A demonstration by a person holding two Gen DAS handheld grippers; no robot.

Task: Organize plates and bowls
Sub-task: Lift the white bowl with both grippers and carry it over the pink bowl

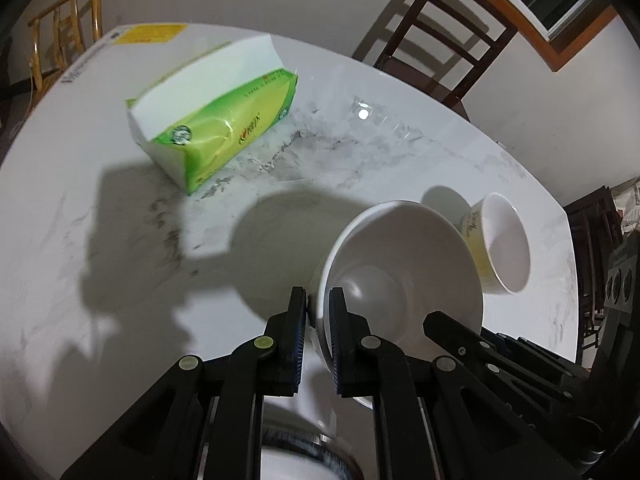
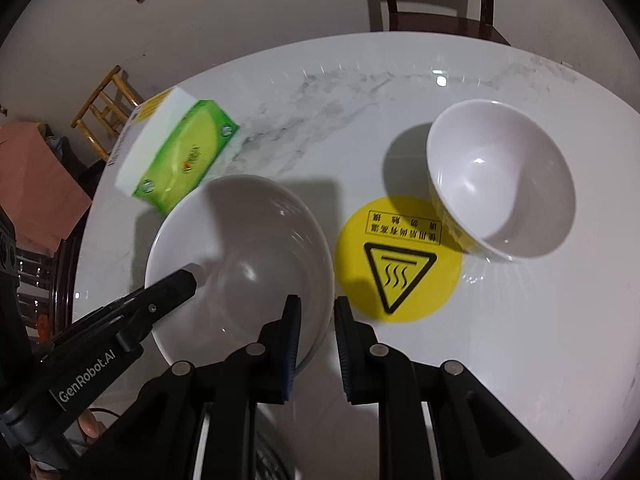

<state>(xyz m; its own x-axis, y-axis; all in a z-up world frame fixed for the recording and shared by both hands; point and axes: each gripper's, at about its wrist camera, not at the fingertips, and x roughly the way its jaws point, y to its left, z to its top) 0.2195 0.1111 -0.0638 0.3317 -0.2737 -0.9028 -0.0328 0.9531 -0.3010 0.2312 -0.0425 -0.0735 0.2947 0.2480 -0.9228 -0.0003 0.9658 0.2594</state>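
A white deep plate (image 1: 404, 264) (image 2: 240, 248) is gripped at two places on its rim. My left gripper (image 1: 319, 336) is shut on its near-left rim, one pad inside and one outside. My right gripper (image 2: 318, 340) is shut on the rim at the plate's right side. Each view also shows the other gripper reaching in: the right gripper's finger (image 1: 444, 328), the left gripper's finger (image 2: 176, 284). A second bowl (image 1: 504, 248) (image 2: 500, 184), white inside and yellow outside, stands on the table to the right of the plate, partly over a round yellow hot-surface sticker (image 2: 400, 260).
A green tissue box (image 1: 216, 120) (image 2: 180, 160) leans on a white carton at the far left of the marble table (image 1: 80, 220). A dark wooden chair (image 1: 440, 40) and a bamboo chair (image 1: 68, 28) stand beyond the far edge. A blurred metal rim (image 1: 304, 448) lies below the grippers.
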